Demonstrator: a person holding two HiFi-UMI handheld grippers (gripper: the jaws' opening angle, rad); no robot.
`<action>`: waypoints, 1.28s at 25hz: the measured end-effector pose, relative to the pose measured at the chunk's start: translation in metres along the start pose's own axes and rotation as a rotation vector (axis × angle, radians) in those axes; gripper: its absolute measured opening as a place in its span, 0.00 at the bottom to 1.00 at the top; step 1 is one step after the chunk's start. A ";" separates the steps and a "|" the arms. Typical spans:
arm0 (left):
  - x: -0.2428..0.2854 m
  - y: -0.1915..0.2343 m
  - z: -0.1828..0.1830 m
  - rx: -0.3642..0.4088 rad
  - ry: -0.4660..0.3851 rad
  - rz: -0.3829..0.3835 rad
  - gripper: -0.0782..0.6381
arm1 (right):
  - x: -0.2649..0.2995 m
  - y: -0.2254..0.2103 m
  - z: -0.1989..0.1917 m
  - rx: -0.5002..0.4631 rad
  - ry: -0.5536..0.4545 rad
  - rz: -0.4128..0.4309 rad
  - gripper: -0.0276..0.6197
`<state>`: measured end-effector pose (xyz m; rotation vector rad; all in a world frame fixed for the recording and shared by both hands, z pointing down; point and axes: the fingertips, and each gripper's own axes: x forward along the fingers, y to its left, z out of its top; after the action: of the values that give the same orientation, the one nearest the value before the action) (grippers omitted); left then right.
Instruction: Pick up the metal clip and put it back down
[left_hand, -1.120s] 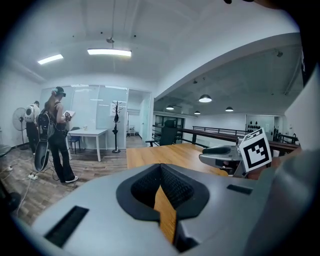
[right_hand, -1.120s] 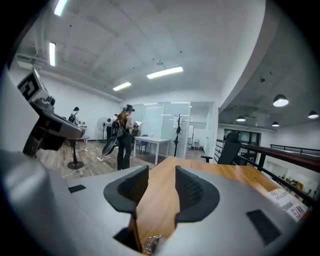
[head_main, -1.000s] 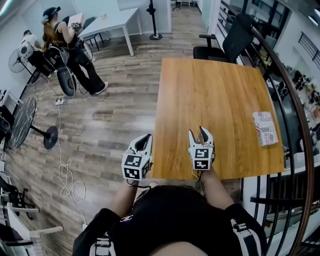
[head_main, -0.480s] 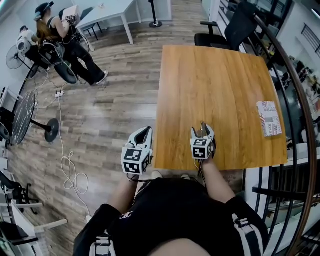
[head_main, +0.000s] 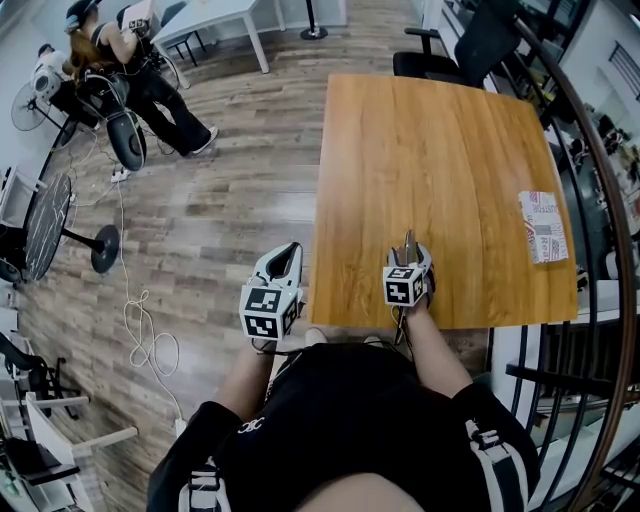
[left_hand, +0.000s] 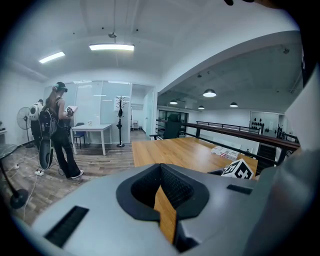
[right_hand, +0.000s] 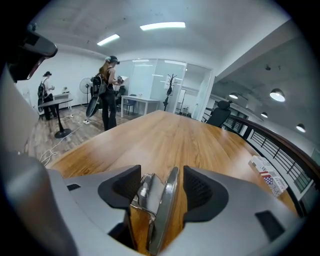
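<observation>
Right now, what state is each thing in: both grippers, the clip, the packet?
right gripper: jaws apart, clip between them, unclamped
metal clip: upright between those jaws
left gripper: jaws together, empty
packet: lying flat on the table

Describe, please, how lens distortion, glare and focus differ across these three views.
Head view: fisheye bows the wooden table and the railing; pale glare on the floor. Left gripper view: dark vignetted corners, a bright ceiling lamp, its foreground blurred. Right gripper view: the metal clip catches bright highlights and looks slightly soft.
</observation>
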<state>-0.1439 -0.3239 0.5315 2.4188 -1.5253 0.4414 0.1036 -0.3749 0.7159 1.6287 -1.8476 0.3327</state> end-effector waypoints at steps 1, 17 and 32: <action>0.000 0.000 -0.001 0.000 0.001 0.001 0.13 | 0.000 0.002 -0.001 -0.002 0.002 0.002 0.48; -0.001 0.000 -0.006 0.002 0.005 -0.005 0.13 | 0.000 0.018 -0.050 0.026 0.121 0.074 0.22; 0.016 -0.021 0.003 0.015 -0.005 -0.064 0.13 | -0.038 -0.029 0.013 0.132 -0.093 0.031 0.11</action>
<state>-0.1185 -0.3295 0.5341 2.4738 -1.4463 0.4355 0.1280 -0.3580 0.6761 1.7315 -1.9578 0.4059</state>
